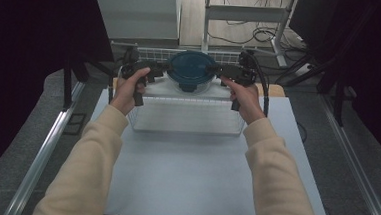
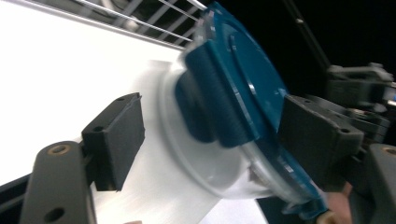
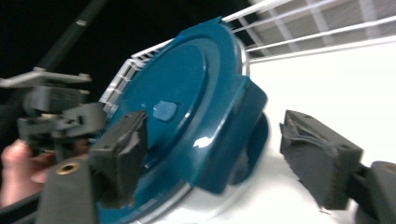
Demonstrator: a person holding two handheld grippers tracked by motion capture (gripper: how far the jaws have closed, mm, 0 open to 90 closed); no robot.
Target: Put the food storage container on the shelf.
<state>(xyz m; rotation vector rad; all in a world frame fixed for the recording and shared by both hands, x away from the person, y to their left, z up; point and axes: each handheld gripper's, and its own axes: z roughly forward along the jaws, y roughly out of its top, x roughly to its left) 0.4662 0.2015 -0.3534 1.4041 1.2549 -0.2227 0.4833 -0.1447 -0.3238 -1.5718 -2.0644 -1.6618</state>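
You are setting the container (image 1: 190, 73) down in the wire basket (image 1: 187, 121) at the far end of the tabletop (image 1: 194, 183), and this is the letting-go step. The container, a clear tub with a blue lid (image 3: 173, 107), is sitting on the basket's white floor near the back rail, between your two hands.

Your left tongs (image 2: 210, 140) are standing open around the lid's left clip: one pad is clear of the tub wall with a gap showing, the other is lying close against the lid's rim, so it is gripping nothing. Your right tongs (image 3: 224, 158) are also wide, straddling the right clip, with one pad well off and the other just beside the lid top. Neither pair is pressing on the container, which seems to be resting on its own.

Next you are probably drawing both tongs outward, away from the clips. Keep them level and pull straight apart, since a pad catching a clip could tip or drag the tub.
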